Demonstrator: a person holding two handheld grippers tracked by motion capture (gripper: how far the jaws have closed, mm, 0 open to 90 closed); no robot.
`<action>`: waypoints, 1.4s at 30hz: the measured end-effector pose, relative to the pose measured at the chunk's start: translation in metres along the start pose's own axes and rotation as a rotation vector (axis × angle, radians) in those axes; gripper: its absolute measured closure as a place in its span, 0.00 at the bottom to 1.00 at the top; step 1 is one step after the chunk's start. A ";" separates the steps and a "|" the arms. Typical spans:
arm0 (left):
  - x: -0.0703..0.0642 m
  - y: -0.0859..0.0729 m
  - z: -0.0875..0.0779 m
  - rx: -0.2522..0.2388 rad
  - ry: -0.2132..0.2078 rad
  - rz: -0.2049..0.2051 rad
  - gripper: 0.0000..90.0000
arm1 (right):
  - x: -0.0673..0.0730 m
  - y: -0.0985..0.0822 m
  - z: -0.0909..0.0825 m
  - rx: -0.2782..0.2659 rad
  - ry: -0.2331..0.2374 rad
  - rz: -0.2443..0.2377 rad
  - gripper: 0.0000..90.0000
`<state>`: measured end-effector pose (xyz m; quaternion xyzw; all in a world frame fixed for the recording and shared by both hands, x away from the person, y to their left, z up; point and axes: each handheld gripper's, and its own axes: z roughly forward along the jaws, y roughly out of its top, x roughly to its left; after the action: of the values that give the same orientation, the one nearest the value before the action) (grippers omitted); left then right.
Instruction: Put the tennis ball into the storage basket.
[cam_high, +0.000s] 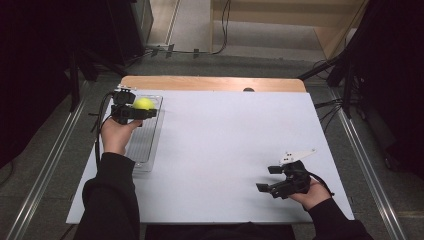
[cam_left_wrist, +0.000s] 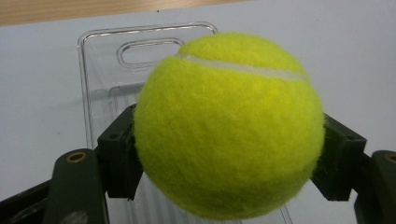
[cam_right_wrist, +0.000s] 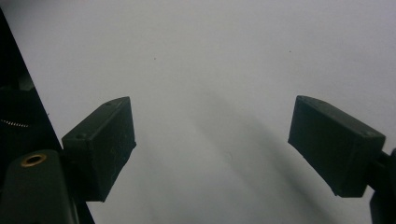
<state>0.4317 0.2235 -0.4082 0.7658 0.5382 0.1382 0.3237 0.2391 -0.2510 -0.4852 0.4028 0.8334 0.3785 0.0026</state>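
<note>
The left tongs (cam_high: 134, 113) were clamped on the tennis ball (cam_left_wrist: 229, 126), held over the far end of the clear tray (cam_high: 150, 150) at the worktop's (cam_high: 225, 145) left side. The right tongs (cam_right_wrist: 212, 149) stood wide open and empty. Risk: a release off-centre could let the ball roll over the shallow rim.

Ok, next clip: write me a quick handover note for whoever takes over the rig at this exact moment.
Left gripper: shut on the tennis ball, held above the far end of the clear plastic tray at the table's left side.
Right gripper: open, nothing between its fingers, low over the bare white table at near right.
Done: ball grasped.
Left: likely setting the ball into the tray and releasing it.
</note>
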 end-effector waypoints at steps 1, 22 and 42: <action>0.001 0.000 0.001 0.002 0.000 -0.001 0.29 | 0.000 0.000 0.000 0.000 0.001 0.001 0.14; 0.006 -0.006 0.009 0.046 0.012 -0.010 0.29 | 0.000 0.000 0.000 -0.001 0.001 0.002 0.14; 0.002 -0.004 0.009 0.044 0.042 -0.002 0.23 | 0.000 0.000 0.000 0.003 0.001 -0.001 0.14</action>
<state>0.4350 0.2231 -0.4182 0.7692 0.5486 0.1419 0.2953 0.2389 -0.2508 -0.4852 0.4022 0.8341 0.3775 0.0019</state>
